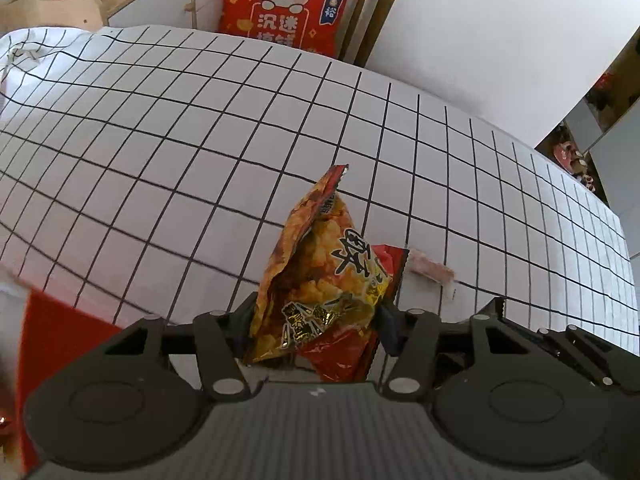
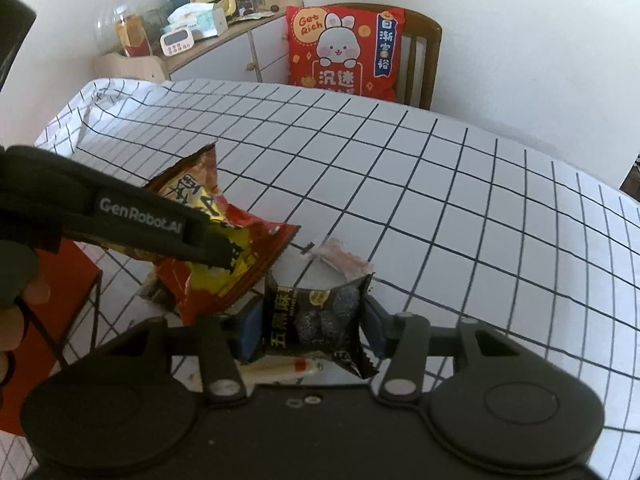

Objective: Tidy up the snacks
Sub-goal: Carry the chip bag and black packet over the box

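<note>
Clearly, the left tongs [image 1: 316,316] are pinching the lower part of an orange-and-yellow snack bag [image 1: 320,268], half closed around it. Its long axis stands nearly upright, the torn top corner pointing up and away over the counter [image 1: 160,140] with its checked cloth. The right tongs [image 2: 312,326] are pinching a small black snack packet [image 2: 316,320] between blue pads [image 2: 248,334], the packet lying crosswise in the narrow gap. A small pink wrapped snack [image 2: 340,258] lies flat on the counter just beyond it. A thin white stick snack [image 2: 280,372] lies under the right tongs.
</note>
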### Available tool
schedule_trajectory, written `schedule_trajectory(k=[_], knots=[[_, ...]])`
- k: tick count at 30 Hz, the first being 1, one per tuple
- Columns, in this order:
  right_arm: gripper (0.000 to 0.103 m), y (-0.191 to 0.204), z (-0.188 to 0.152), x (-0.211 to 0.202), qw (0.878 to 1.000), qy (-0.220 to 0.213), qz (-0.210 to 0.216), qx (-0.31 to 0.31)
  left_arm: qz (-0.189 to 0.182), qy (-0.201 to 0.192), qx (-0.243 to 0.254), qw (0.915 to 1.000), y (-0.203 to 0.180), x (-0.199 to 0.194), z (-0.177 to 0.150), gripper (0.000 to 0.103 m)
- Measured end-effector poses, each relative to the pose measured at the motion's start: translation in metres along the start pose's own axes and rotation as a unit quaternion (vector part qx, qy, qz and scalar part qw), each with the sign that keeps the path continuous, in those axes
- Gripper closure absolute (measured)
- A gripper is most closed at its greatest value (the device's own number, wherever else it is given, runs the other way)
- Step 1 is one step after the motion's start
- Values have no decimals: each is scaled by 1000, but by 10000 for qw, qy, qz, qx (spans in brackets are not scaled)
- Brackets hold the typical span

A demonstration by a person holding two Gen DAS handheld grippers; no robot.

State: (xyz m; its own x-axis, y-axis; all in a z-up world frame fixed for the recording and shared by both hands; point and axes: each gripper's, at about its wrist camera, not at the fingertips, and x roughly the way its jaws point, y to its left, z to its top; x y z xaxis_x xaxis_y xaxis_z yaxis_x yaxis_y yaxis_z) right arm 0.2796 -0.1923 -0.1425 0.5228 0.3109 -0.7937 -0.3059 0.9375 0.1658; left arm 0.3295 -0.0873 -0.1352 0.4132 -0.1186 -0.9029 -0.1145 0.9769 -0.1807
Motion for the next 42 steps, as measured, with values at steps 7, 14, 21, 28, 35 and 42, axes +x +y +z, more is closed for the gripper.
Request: schedule_trajectory(k=[7,14,21,28,35,42], knots=[[53,6,-1,-36,9998,-69,183,86,-45,-151,21,9999,0,-40,-11,46],[53,16,-3,-73,9990,-187,375,151,-71,-239,192,9995,-1,-81,-30,46],[53,27,-7,-108,9978,-274,584,177,-159,-316,249,9991,7,-122,-51,46],[53,49,-12,-138,9966,-341,754,50,-229,-414,206,9987,24,-161,-73,46],[53,72,-15,-158,9948,-375,942,-35,-271,-479,6,9985,52,-193,-92,46],[53,100,-17,-170,9927,-410,1125,-129,-261,-515,-224,9981,84,-220,-106,46]])
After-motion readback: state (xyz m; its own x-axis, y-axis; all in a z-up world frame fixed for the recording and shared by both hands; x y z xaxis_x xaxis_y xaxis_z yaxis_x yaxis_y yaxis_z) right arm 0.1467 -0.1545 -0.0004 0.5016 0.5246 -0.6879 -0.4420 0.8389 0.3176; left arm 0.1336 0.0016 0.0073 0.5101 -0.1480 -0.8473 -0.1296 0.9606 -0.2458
